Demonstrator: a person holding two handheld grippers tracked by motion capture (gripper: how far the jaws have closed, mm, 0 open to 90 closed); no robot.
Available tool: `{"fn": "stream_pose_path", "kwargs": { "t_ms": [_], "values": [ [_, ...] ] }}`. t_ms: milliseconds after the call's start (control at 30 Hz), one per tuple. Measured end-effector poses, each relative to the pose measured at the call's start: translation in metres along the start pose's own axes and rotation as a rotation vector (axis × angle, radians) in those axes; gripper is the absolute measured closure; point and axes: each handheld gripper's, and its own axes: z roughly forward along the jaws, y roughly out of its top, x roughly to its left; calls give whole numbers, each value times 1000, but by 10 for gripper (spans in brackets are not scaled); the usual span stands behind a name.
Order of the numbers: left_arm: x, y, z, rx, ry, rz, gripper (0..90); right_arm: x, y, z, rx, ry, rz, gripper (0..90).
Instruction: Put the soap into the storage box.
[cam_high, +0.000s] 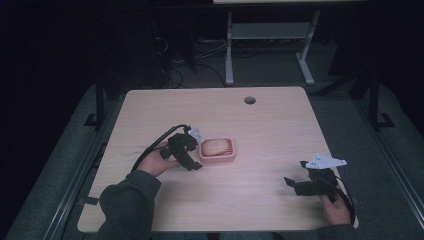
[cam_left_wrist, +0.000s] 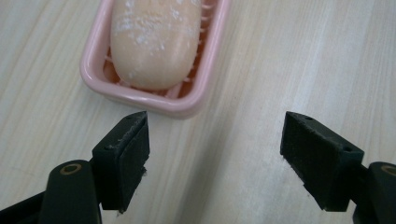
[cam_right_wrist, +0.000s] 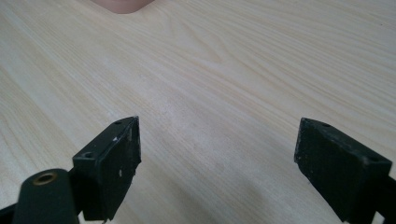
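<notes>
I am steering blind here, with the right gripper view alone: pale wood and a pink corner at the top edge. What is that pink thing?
Observer: A pink soap dish holding a peach-coloured bar of soap.
Operator: Where is the other hand-held gripper?
Observer: The left hand-held gripper sits just beside the dish's left end.
Operator: Is it gripping anything?
Observer: No, its jaws stand wide apart, short of the dish rim.
</notes>
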Motion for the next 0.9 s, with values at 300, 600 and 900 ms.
{"fn": "stream_pose_path", "kwargs": {
  "t_ms": [300, 600, 900],
  "values": [
    [-8, -15, -1, -1, 8, -4, 238, 0, 0, 0, 7, -2, 1, 141],
    [-21, -35, -5, -22, 18, -14, 238, 0, -1, 1, 8, -4, 1, 141],
    [-45, -67, -7, -56, 29, -21, 238, 0, -1, 0, 12, -3, 1, 141]
  ]
}}
